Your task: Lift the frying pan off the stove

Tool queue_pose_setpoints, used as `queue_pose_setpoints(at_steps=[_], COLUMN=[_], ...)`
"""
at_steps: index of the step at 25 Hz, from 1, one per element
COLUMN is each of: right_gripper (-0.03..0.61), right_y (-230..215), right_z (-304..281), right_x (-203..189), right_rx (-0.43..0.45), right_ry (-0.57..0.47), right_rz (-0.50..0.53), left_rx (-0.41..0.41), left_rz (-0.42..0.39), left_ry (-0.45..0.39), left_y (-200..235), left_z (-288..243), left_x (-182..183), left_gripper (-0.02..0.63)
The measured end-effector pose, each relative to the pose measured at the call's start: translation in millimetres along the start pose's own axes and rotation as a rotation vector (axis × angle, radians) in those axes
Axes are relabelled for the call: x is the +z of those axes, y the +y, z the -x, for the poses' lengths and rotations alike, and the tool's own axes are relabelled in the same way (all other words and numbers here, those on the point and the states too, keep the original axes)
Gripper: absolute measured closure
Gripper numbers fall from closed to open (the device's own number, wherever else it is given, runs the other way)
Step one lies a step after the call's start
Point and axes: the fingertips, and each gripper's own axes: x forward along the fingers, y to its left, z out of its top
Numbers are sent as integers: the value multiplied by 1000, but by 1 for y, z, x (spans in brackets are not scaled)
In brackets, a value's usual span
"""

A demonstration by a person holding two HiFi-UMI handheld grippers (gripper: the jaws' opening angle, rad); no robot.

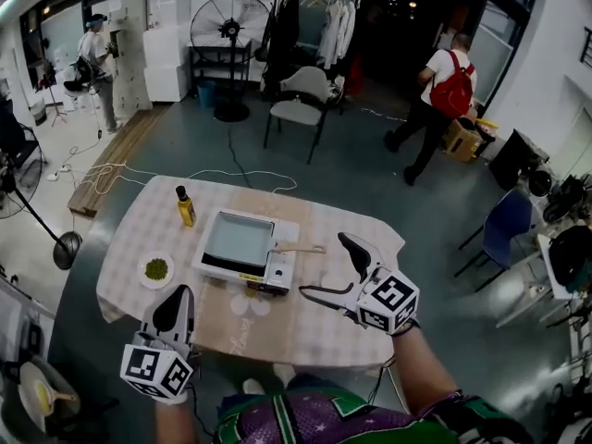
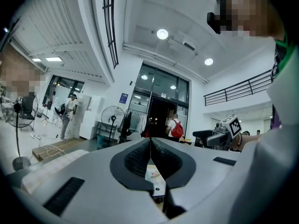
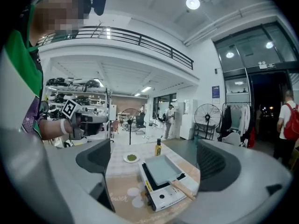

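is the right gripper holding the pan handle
No, the right gripper is wide open, with its jaws clear of the pan handle and gripping nothing.

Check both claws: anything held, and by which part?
Nothing held. The left claw is shut on nothing; the right claw is wide open, not on the frying pan or its wooden handle. It sits on the stove.

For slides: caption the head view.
Right gripper, jaws wide, hovers beside the frying pan on its stove; left gripper shut.
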Motion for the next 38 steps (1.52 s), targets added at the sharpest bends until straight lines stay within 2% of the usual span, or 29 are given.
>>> queue_pose_setpoints(at_steps=[8,16,24,34,38], right_gripper=[8,18,25,43,72], right_y=[-19,-40,-70,-97,-105], right_z=[-40,-82,-112,-151,-166], right_x=[-33,-68,-116,-172,-198], right_rx=[126,239,284,340,356], right_ry=[117,224,330,459,536], right_rz=[34,65,43,63,56], left_rx=[33,90,130,153,168], left_rz=[-25,-2,3,-13,8], left_ry=[11,31,77,115,125], left_y=[-6,-3,1,1,4], left_z=[-10,-14,-18,-25,-22], left_x=[-2,-8,-18,-26,-31], left_gripper=[591,591,591,591,591])
